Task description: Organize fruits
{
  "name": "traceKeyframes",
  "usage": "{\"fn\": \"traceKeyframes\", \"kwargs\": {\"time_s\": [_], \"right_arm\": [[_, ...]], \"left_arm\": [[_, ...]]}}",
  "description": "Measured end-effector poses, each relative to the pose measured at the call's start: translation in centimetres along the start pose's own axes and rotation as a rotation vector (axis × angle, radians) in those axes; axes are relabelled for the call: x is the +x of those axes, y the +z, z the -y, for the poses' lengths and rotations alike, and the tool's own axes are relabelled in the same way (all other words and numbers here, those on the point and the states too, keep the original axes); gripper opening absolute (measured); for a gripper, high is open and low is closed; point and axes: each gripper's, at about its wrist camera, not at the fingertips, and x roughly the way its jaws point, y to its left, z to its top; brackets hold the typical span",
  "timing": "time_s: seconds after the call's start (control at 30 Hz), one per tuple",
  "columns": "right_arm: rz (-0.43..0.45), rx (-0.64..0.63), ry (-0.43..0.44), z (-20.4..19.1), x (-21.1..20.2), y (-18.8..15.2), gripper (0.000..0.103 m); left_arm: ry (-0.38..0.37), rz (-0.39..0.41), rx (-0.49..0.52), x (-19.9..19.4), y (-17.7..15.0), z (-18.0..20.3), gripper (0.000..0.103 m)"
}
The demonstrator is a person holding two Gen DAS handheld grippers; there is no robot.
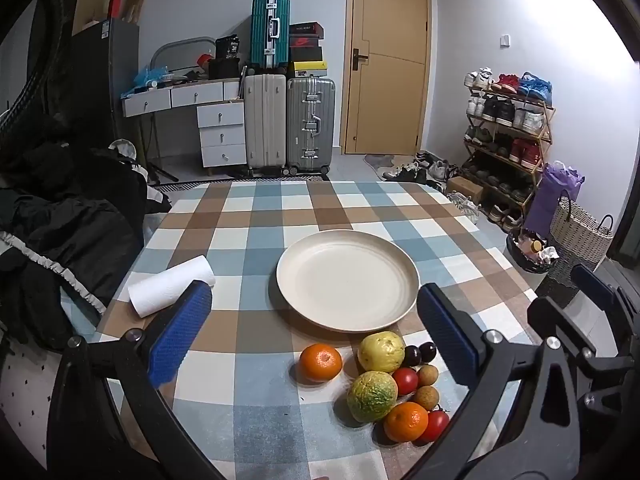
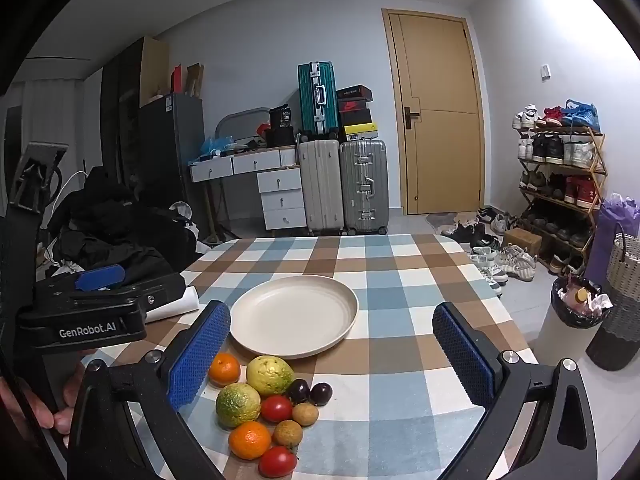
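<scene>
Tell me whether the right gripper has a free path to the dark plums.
Probably yes. The right gripper is open and empty, and the two dark plums lie between its fingers' lines on the pile's right edge, with bare tablecloth beside them and nothing over them.

- A lived-in home room with a closed wooden door on the far wall.
- Stacked suitcases beside a drawer desk, far left.
- A loaded shoe rack, right.
</scene>
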Motion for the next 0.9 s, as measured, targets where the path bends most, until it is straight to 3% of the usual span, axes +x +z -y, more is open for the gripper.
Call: {"fn": "traceKeyframes", "kwargs": {"time_s": [0.9], "right_arm": [[0.002, -0.001, 0.006, -0.2, 0.0, 0.1, 0.103]], "left_arm": [[-0.007, 0.01, -0.007, -0.4, -0.3, -0.3, 0.103]]}}
